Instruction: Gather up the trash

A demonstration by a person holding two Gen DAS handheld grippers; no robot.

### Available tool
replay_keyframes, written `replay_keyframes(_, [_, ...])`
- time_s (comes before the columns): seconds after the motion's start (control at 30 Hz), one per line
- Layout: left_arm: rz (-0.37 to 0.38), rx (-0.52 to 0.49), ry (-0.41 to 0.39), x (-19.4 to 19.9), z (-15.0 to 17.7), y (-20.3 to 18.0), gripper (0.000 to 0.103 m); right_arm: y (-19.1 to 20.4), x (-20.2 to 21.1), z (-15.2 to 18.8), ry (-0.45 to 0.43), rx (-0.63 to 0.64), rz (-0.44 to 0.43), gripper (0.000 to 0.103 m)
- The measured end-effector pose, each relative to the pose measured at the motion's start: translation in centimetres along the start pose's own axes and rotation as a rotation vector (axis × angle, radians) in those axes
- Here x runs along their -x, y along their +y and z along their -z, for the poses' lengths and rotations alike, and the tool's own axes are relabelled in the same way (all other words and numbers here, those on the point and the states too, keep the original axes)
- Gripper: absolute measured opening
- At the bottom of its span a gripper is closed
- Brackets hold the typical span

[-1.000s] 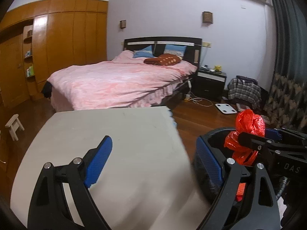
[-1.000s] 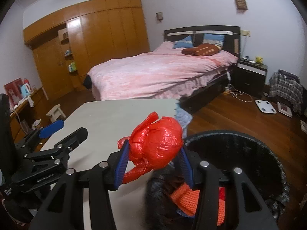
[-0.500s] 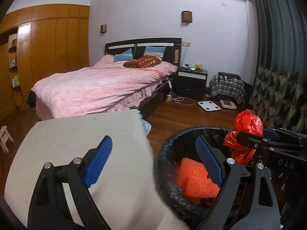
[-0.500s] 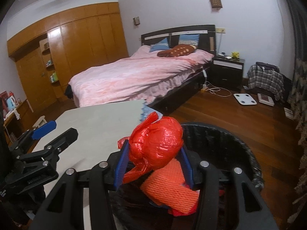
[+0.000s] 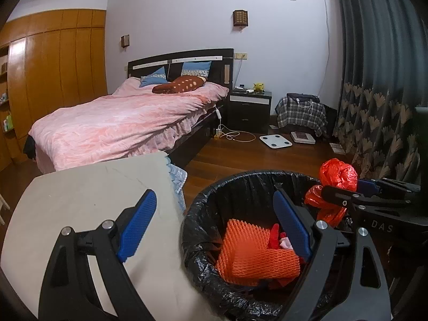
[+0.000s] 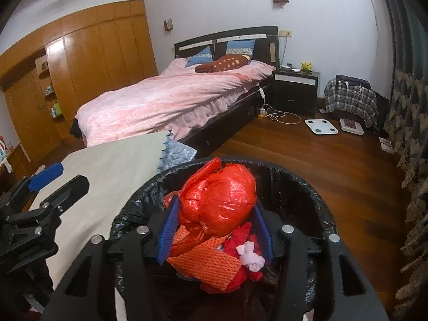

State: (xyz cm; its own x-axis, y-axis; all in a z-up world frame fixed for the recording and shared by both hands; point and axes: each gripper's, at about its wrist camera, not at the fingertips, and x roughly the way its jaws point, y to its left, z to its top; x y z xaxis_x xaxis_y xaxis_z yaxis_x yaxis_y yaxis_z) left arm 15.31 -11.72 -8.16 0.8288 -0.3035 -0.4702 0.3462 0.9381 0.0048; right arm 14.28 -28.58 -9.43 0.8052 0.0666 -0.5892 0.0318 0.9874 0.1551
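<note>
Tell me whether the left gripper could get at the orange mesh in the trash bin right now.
Probably yes. The left gripper is open and holding nothing, right over the bin, and the orange mesh lies uncovered on top below it.

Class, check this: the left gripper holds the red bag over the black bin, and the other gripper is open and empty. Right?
Not quite. The right gripper holds the red bag over the black bin, as the right wrist view shows; the left gripper is the open, empty one.
</note>
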Motion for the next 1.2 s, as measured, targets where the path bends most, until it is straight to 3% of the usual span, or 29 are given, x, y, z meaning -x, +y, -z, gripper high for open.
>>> replay_keyframes(0.1, [-0.005,0.001,0.004,-0.1,0.0,0.0,0.086,-0.4,0.2,0.0,-0.008,-0.005,0.015,0.075])
replay_keyframes(0.33, [-0.02,0.008,-0.005,0.4,-0.3,0.6,0.09,-0.3,1.3,-0.4,-0.029,0.0,0.021,0.098])
replay_keyframes(1.2, [-0.088,0.035,-0.054,7.3,-2.4,3.0,0.097,3.5,7.7,-2.8,-0.117,0.036,-0.069,0.097])
